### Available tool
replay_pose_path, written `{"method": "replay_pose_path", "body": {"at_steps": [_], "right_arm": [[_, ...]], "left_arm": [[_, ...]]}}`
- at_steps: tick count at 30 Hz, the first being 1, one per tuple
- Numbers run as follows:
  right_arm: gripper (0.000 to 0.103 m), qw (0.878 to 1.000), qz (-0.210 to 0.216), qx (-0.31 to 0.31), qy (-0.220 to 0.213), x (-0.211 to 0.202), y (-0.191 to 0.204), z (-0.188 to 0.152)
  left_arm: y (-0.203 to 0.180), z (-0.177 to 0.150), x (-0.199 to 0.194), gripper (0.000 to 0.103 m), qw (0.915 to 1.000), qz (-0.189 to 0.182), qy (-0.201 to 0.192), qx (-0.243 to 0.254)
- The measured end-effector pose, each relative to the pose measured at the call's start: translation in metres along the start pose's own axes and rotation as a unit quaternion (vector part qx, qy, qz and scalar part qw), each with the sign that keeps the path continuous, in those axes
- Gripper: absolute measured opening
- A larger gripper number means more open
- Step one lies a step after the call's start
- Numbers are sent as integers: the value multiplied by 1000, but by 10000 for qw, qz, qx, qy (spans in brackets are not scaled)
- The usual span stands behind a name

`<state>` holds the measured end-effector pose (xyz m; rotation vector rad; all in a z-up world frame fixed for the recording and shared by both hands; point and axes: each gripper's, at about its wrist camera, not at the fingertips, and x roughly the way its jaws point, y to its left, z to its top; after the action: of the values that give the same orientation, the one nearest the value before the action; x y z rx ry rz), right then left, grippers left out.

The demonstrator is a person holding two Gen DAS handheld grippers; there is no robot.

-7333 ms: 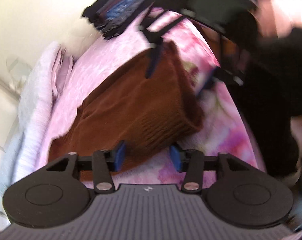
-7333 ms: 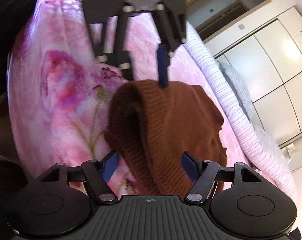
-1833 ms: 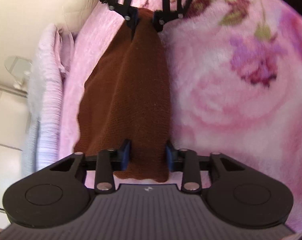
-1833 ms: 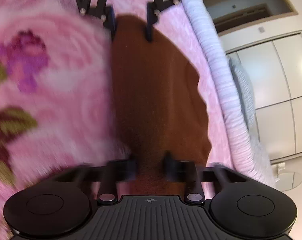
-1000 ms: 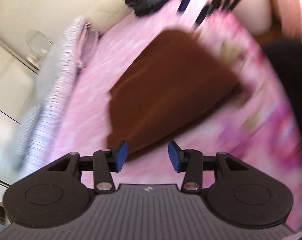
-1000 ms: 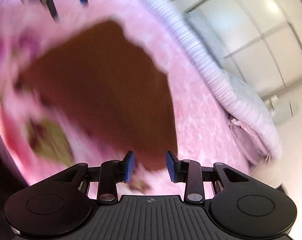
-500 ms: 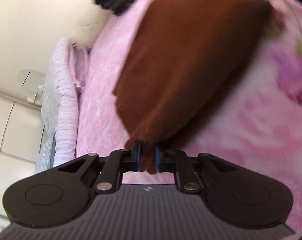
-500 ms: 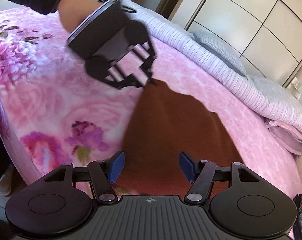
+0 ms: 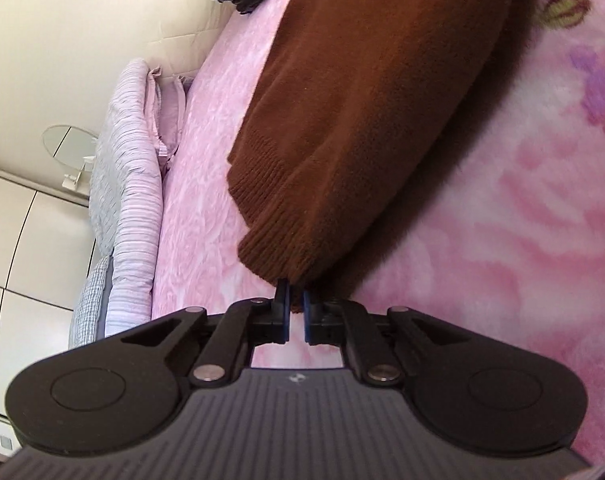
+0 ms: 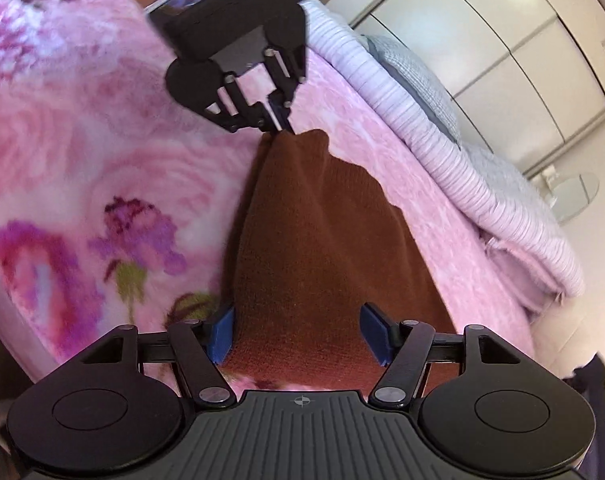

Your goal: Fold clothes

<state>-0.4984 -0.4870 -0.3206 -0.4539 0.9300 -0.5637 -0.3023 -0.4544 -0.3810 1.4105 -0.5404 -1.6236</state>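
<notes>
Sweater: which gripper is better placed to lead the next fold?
Left, probably. The left gripper is shut on a ribbed corner of the sweater. The right gripper is open, its jaws either side of the other end, holding nothing.

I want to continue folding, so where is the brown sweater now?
The brown sweater lies on the pink floral blanket. The left tool pinches its ribbed hem, and the striped bedding roll lies beyond it.

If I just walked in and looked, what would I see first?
You'd spot the big brown sweater lying across the flowery pink blanket on the bed. The left gripper pinches its ribbed corner, while the right gripper hovers open over the sweater's other end. A rolled striped quilt lies along the far side of the bed, with white wardrobe doors behind it.
</notes>
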Motion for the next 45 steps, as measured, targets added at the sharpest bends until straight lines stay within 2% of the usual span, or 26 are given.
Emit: {"method": "replay_pose_path", "body": {"at_steps": [3,6,9,13,15,17,19,23,27,28,30,32,34,38,41,45], "right_arm": [[64,9999,119,68,-32,-2,-12,-3],[64,9998,41,-207,-31,-8,-27,-13],[64,9993,-34,-352,129,-8,-41,-31],[64,9990,-118,-312,294,-7,-55,-56],[64,9992,-217,-232,250,-12,-52,-59],[65,9987,-384,-295,165,-19,-42,-59],[65,9985,-454,-312,69,-25,-34,-59],[65,9992,-394,-48,-58,-27,-29,-55],[65,9993,-368,-7,-30,-22,-27,-52],[65,9993,-368,17,-36,-21,-28,-52],[65,9993,-364,107,-28,-19,-34,-52],[65,9992,-356,207,11,-14,-40,-53],[65,9990,-365,271,18,-12,-45,-52],[65,9988,-416,230,-101,-14,-48,-49],[65,9993,-305,185,80,-1,-43,-53],[65,9990,-427,97,35,-17,-40,-51]], "left_arm": [[0,3,-7,5,10000,-20,13,18],[-2,18,-8,5,10000,-50,60,40],[-16,40,-20,6,9999,-96,36,92],[-25,49,-29,10,10000,-26,50,82],[-27,44,-36,18,9999,38,107,103],[-29,39,-44,39,9997,160,103,166],[-31,35,-53,41,9993,274,91,253],[-39,41,-54,40,9965,399,-96,733],[-38,53,-35,36,9914,408,-245,1216],[-36,55,-29,32,9905,372,-242,1300],[-33,57,-19,17,9897,259,-194,1397],[-30,54,-13,8,9900,210,-130,1390],[-29,50,-12,7,9914,211,-79,1289],[-28,42,-8,6,9939,212,24,1086],[-33,44,-6,6,9946,189,46,1019],[-31,43,-12,9,9962,206,71,845]]}}
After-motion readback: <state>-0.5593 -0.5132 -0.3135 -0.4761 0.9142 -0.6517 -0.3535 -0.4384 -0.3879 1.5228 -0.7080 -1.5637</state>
